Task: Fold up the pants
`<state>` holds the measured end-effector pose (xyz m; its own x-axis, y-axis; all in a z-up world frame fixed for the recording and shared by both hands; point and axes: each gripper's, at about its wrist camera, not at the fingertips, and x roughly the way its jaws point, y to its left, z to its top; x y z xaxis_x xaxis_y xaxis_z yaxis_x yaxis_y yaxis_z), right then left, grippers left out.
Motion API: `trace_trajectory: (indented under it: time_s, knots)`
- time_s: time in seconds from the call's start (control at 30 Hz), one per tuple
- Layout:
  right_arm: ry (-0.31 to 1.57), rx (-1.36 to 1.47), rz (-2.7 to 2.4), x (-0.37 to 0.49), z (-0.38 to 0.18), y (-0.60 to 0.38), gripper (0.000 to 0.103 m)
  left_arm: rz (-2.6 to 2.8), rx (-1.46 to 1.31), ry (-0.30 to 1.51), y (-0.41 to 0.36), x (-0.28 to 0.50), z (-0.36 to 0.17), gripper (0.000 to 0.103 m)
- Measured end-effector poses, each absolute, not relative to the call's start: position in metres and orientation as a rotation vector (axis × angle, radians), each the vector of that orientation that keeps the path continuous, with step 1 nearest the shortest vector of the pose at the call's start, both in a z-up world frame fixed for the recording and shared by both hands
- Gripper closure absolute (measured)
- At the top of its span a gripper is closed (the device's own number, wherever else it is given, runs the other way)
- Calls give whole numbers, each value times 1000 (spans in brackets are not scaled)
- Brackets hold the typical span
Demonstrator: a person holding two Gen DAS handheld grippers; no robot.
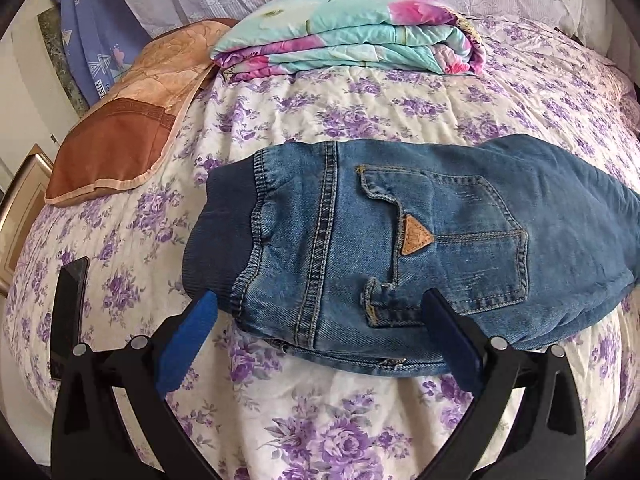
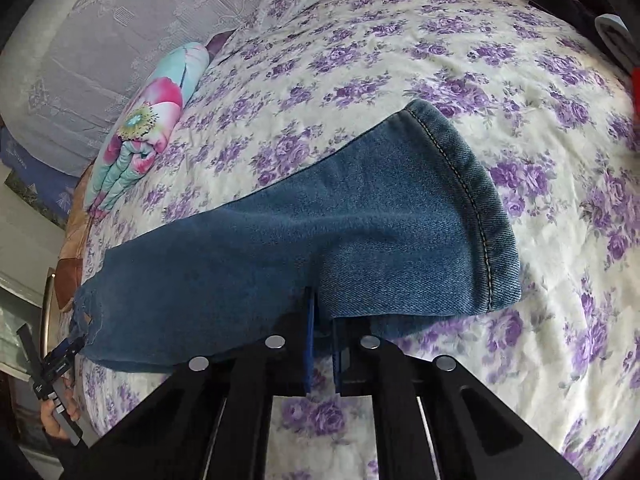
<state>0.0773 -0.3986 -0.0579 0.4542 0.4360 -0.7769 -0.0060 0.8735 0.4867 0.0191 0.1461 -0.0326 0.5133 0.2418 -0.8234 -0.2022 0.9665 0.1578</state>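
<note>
Blue denim pants (image 1: 400, 240) lie on the bed, folded lengthwise, back pocket with a tan triangle patch facing up and the dark ribbed waistband at the left. My left gripper (image 1: 320, 312) is open, its blue pads (image 1: 188, 340) on either side of the near edge of the seat, not closed on it. In the right wrist view the leg of the pants (image 2: 340, 232) runs to a stitched hem at the right. My right gripper (image 2: 323, 312) is shut on the near edge of the leg.
The bed has a white quilt with purple flowers (image 1: 320, 420). A folded turquoise and pink blanket (image 1: 352, 36) and an orange-brown pillow (image 1: 128, 136) lie at the head. A dark phone (image 1: 68, 304) lies at the left. My left gripper also shows in the right wrist view (image 2: 60, 360).
</note>
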Motion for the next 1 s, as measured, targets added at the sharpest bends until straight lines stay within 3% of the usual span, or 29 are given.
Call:
trace_trajectory:
  time_s: [0.13,0.17,0.2,0.3,0.43,0.5,0.53,0.7,0.73,0.77,0.8,0.93,1.0]
  knots:
    - [1125,336,302,59,-54,-401,97,285,52,1011,154,25,-37,4]
    - [1161,260,255,64,-65,-395,87,277,43,1018,157,27,-39,4]
    - [1181,169,202,69,-73,-388,61,276,34,1022,159,28,-40,4]
    - [1167,84,224,66,-64,-380,54,286,32,1017,160,26,-35,4]
    - [1004,77,252,43,-14,-406,53,273,32,984,162,8,-22,4]
    - [911,69,147,48,-1,-422,40,272,40,986,162,6,-21,4]
    - [872,71,101,58,-1,-427,39,271,47,990,160,8,-22,4]
    - [944,19,50,123,-44,-430,40,244,29,1004,152,17,-30,4]
    - [978,2,57,132,-54,-427,44,247,30,1008,151,18,-32,4]
    - [1009,36,107,136,-62,-426,79,246,29,1010,150,19,-33,4]
    - [1022,80,126,139,-64,-426,92,247,22,1011,151,19,-34,4]
    - [869,117,128,132,-35,-430,95,241,-9,1013,157,20,-34,4]
    - [898,113,96,146,-51,-430,93,252,-13,1011,159,21,-35,4]
